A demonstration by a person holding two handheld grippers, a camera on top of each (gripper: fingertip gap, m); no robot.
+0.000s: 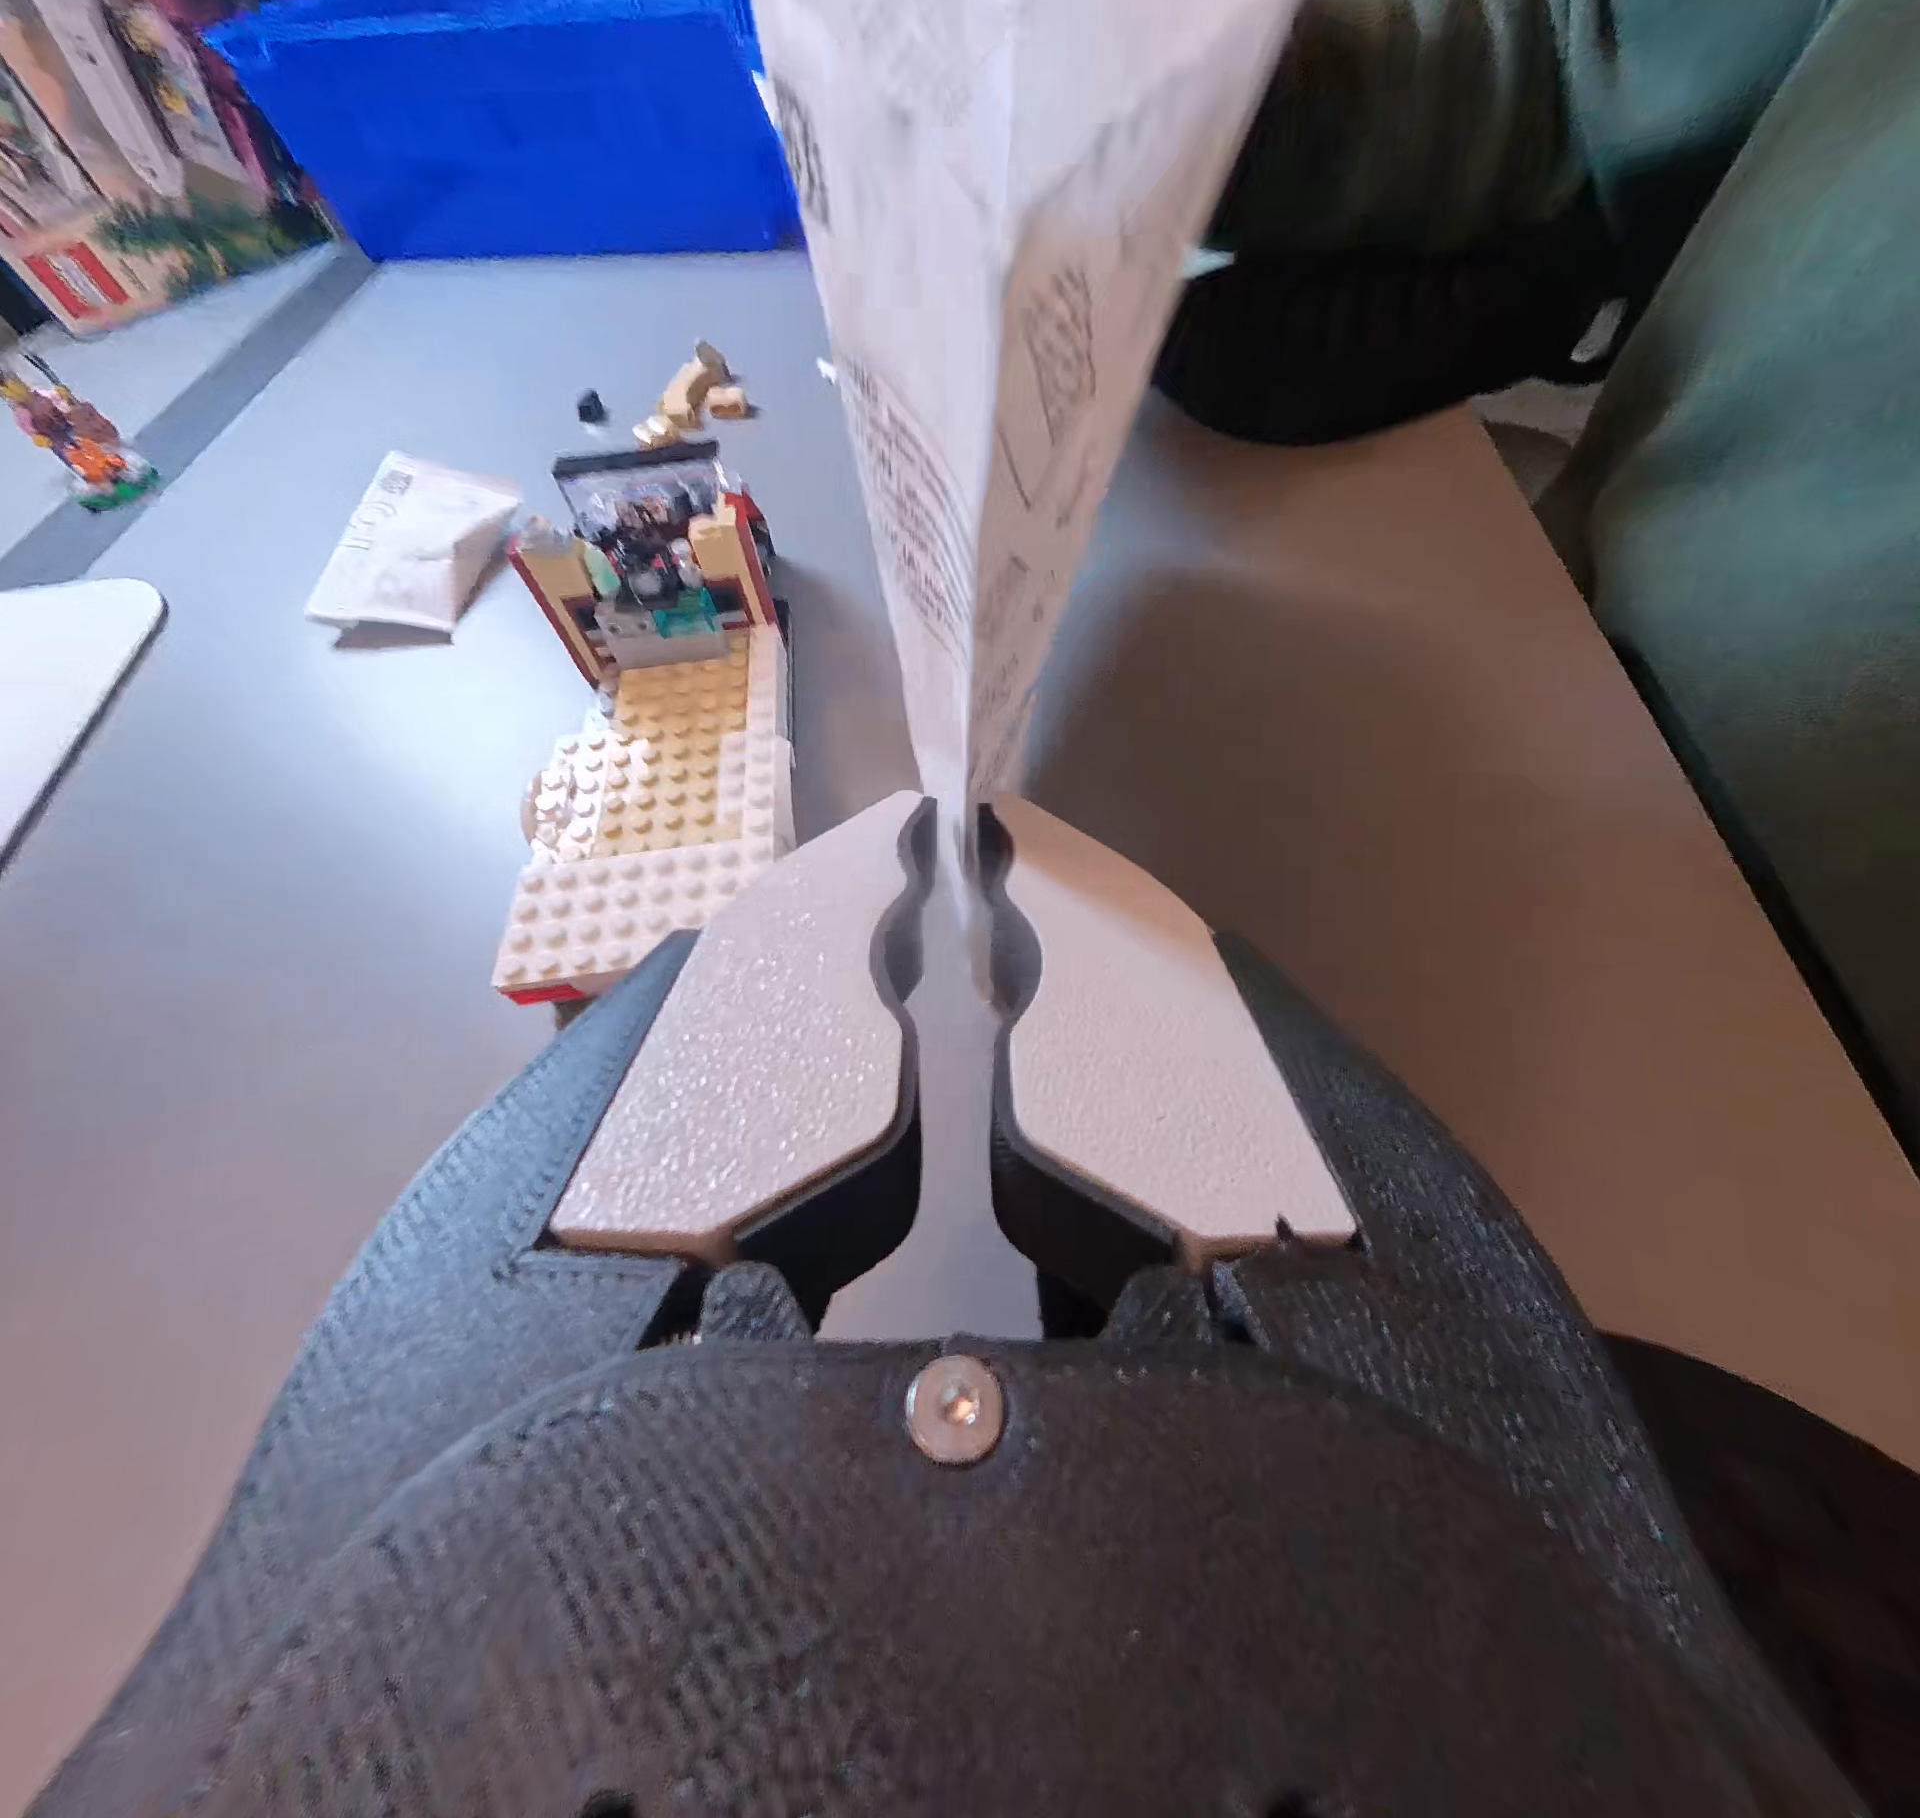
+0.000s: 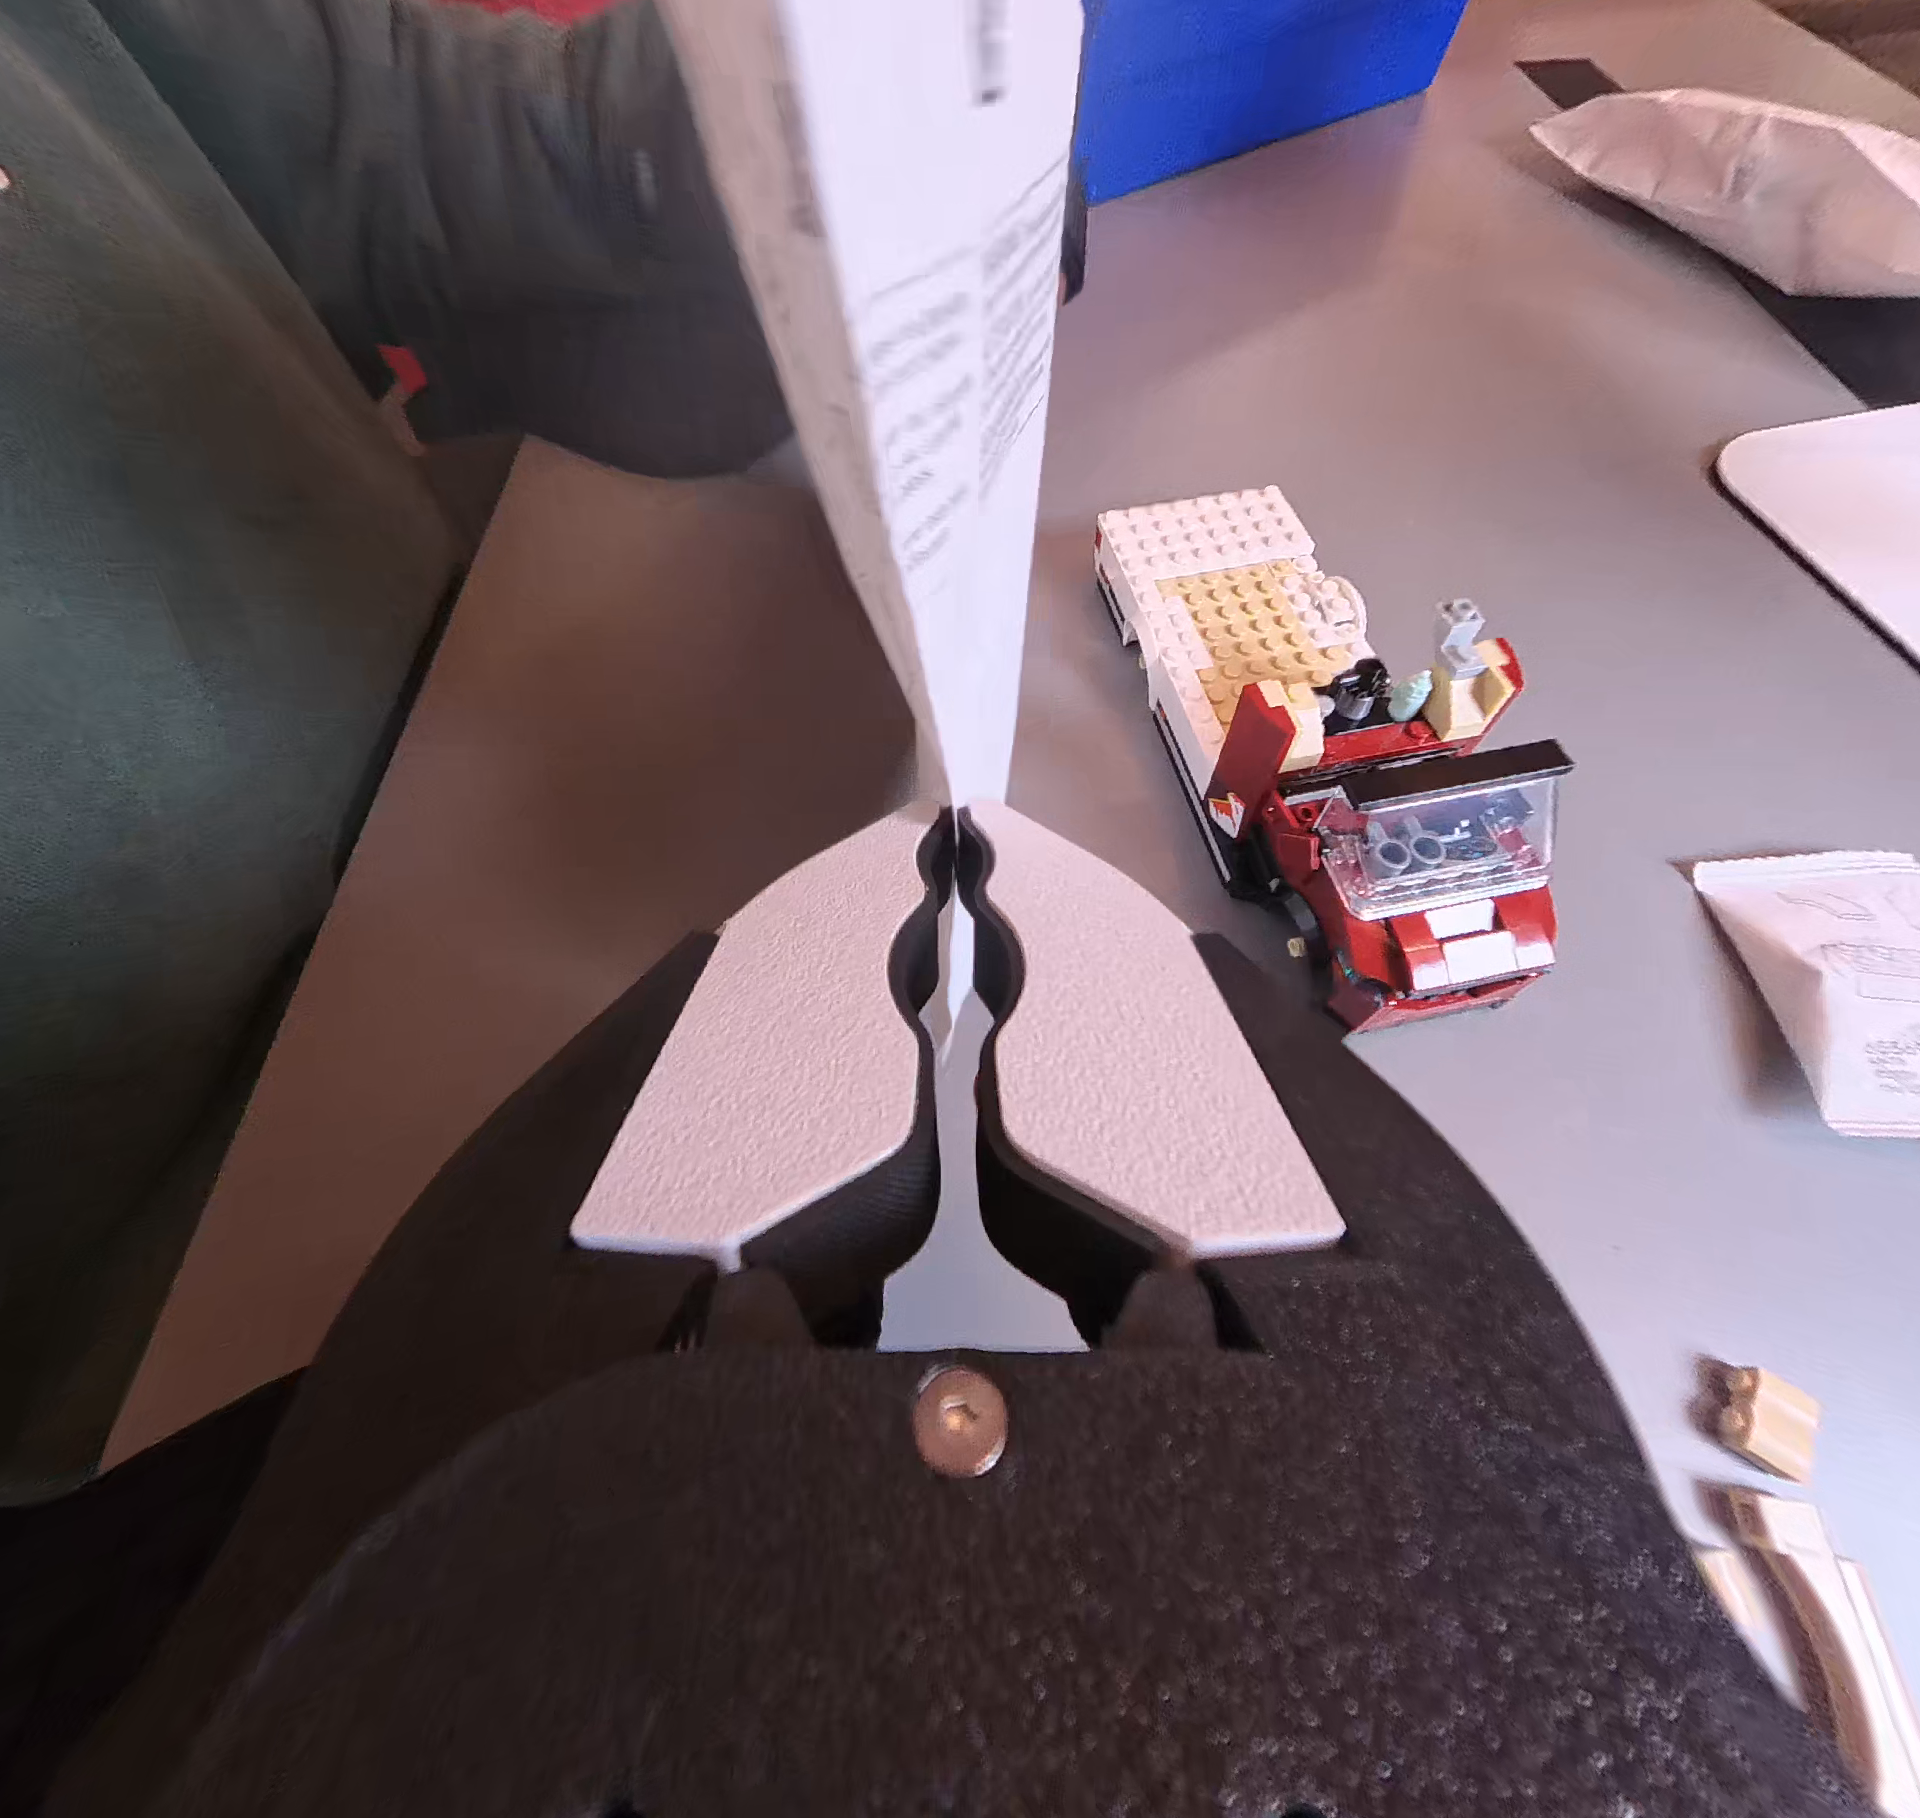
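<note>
A white printed paper bag [image 1: 997, 210] hangs upright above the grey table [image 1: 260, 937]. My left gripper [image 1: 956, 812] is open a little: the bag's lower edge passes between its fingertips with a gap on each side, and the bag is blurred. My right gripper [image 2: 956, 818] is shut on the same bag [image 2: 925, 314], both pads pressed on its thin edge. A red, white and tan brick-built truck [image 1: 665, 729] stands on the table to the left of my left gripper. In the right wrist view the truck [image 2: 1351, 760] stands to the right of my right gripper.
Blue bins [image 1: 520, 137] stand at the back. Another paper bag [image 1: 416, 553] and loose tan pieces [image 1: 696, 397] lie beyond the truck. A white board [image 2: 1839, 511], a white pouch [image 2: 1745, 179] and tan pieces [image 2: 1756, 1425] lie at the right. A person's green sleeve [image 1: 1558, 158] is at the table edge. My right fingertips sit around 15 cm from my left ones. Measured from the fingertips, the white pouch [image 2: 1745, 179] is 40 cm or so from the left gripper and 50 cm from the right.
</note>
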